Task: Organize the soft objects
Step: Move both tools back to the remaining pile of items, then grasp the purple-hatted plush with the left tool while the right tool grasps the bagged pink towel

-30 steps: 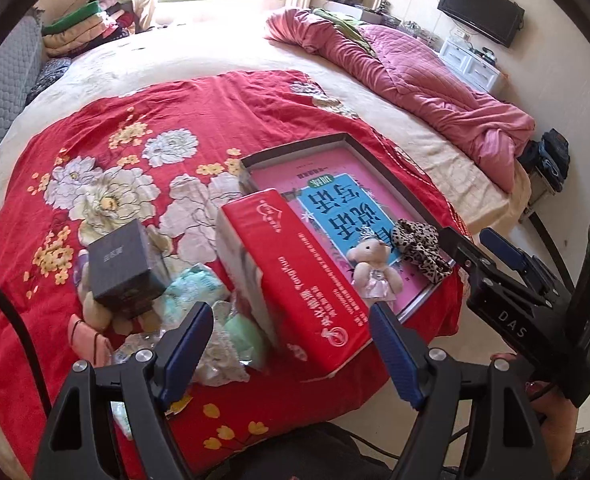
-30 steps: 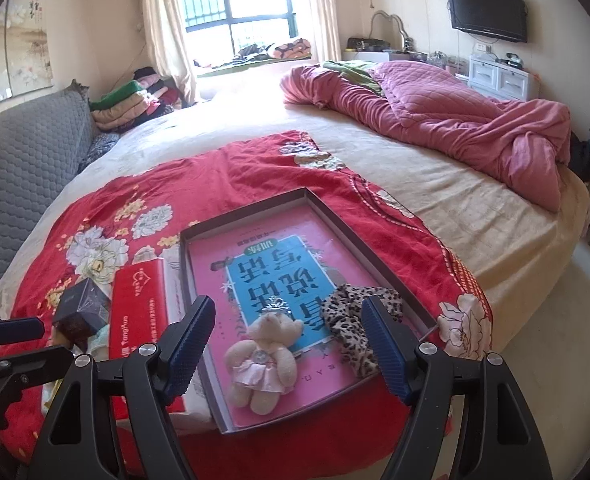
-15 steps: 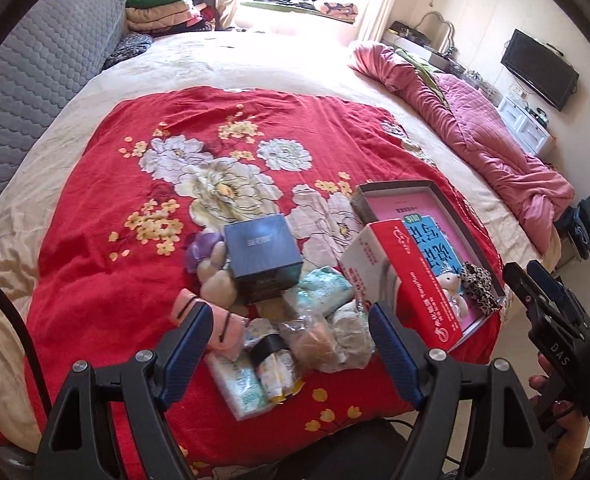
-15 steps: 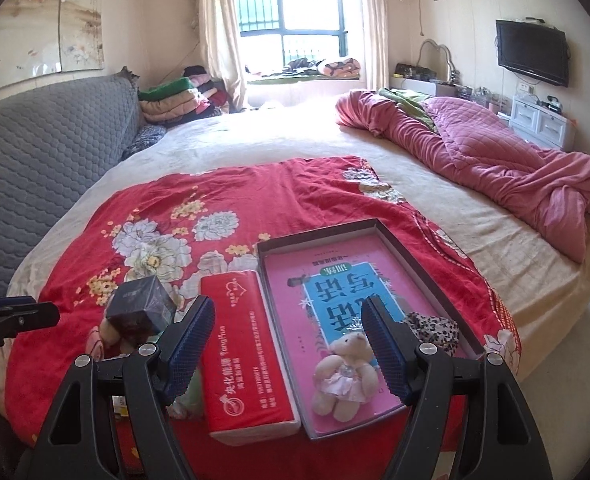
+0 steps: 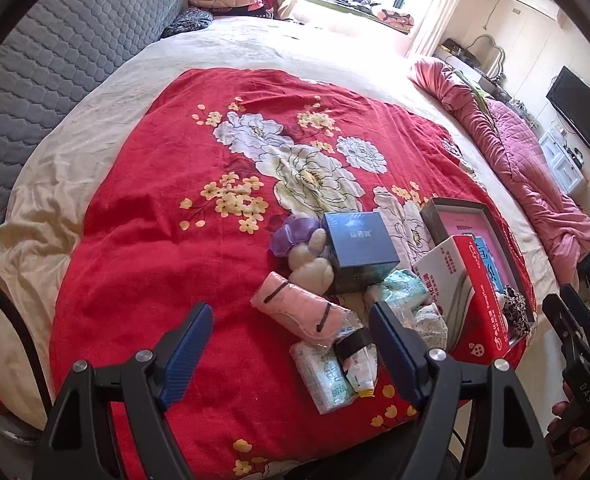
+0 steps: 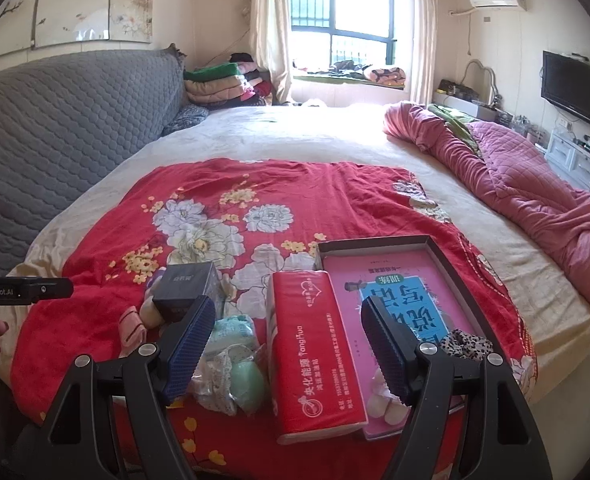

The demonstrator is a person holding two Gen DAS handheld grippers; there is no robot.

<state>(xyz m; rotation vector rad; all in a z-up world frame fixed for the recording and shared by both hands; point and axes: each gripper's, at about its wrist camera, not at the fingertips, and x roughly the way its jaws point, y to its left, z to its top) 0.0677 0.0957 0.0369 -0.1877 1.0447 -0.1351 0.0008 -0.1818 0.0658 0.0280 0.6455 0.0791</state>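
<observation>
A pile of small items lies on the red floral blanket (image 5: 155, 240): a pink pouch (image 5: 299, 306), a cream plush toy (image 5: 311, 266), a purple scrunchie (image 5: 291, 234), tissue packs (image 5: 327, 376) and a dark blue box (image 5: 359, 250). A red tissue pack (image 6: 315, 356) lies beside a grey tray (image 6: 375, 242) holding a pink book, a small teddy (image 6: 387, 400) and a leopard scrunchie (image 6: 465, 344). My left gripper (image 5: 291, 350) is open and empty, above the blanket left of the pile. My right gripper (image 6: 289, 346) is open and empty, above the red pack.
A crumpled pink quilt (image 6: 535, 184) lies on the bed's right side. A grey padded headboard (image 6: 67, 120) stands on the left with folded blankets (image 6: 219, 84) by the window. The bed's near edge drops to the floor at the right.
Both grippers have swung left and drawn back. The left view moved from the red pack and tray to the item pile; the right view moved from the tray to the red pack.
</observation>
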